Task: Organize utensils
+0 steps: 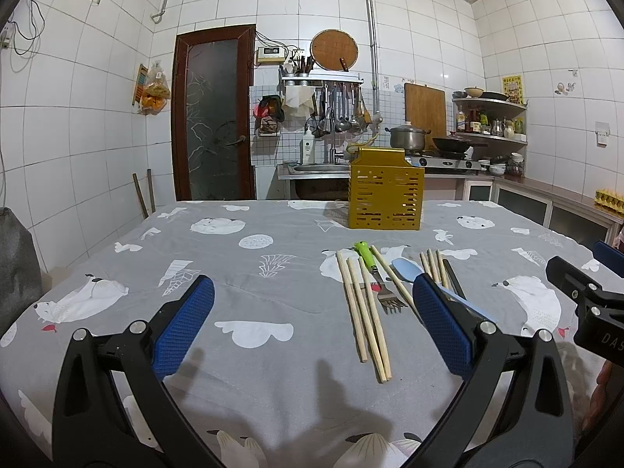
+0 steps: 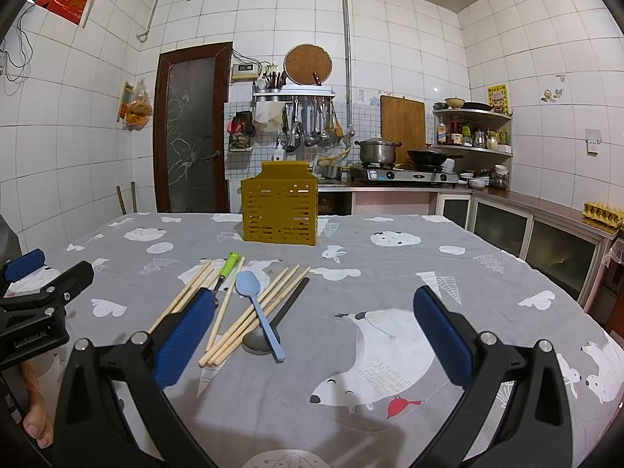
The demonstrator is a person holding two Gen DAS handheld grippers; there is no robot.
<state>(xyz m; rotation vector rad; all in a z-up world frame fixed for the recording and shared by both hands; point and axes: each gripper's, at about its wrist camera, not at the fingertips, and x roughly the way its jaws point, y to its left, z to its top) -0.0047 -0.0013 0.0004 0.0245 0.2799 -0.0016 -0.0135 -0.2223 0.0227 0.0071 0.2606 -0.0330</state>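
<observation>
A yellow slotted utensil holder point(image 1: 385, 194) point(image 2: 279, 210) stands upright at the far side of the table. In front of it lie several wooden chopsticks point(image 1: 364, 312) point(image 2: 249, 318), a green-handled fork point(image 1: 373, 273) point(image 2: 225, 271), a light blue spoon point(image 1: 407, 271) point(image 2: 257, 304) and a black-handled metal spoon point(image 2: 273, 321). My left gripper point(image 1: 312, 304) is open and empty, above the cloth left of the utensils. My right gripper point(image 2: 316, 314) is open and empty, with its left finger over the fork's tines.
The table carries a grey cloth with polar bear prints point(image 1: 241, 273) point(image 2: 390, 273). Behind it are a sink, a stove with a pot point(image 2: 376, 151) and wok, and a brown door point(image 1: 212, 117). The right gripper shows at the edge of the left view point(image 1: 585, 296).
</observation>
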